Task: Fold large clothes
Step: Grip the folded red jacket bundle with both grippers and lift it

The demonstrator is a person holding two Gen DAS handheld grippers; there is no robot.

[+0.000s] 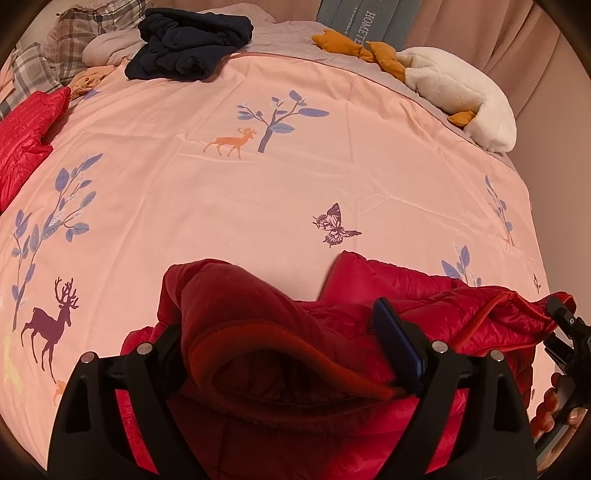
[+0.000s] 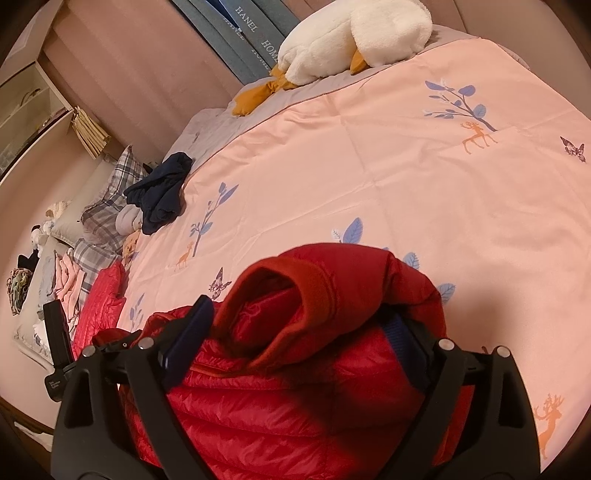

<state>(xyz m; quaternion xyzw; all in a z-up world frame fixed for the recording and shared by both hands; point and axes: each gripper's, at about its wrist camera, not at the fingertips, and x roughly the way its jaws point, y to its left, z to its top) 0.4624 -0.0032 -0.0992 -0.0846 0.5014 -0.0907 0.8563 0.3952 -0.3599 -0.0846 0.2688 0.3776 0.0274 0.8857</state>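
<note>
- Red puffer jacket: quilted, shiny nylon shell stitched in narrow channels, bunched in a soft heap at the near edge of the bed, right under both my tongs. A matte, fleecy darker-red band (collar or hood rim, I cannot tell which) curls over the top of the heap.
- My left tongs: spread wide, the jacket's folds bulging up between the fingers; the right-hand blue pad stands clear of the cloth, the other finger is buried behind the fabric.
- My right tongs: likewise spread wide, straddling the heap; the left blue pad lies alongside the quilting without pinching it.
- Duvet cover: smooth pink cotton-like sheet, printed with deer, blue-leafed trees and butterflies, faint fold creases, spread flat across the bed.
- Second red quilted piece: same glossy stitched texture, at the bed's left edge.
- Navy garment: soft, matte, crumpled into a lump at the far edge.
- Plaid cloth: grey-checked, rumpled, at the far left corner.
- Plush goose: fluffy white body, mustard-yellow feet, lying along the far right corner.
- Open shelf unit: pale boxy compartments beside the bed (contents too small to tell).
</note>
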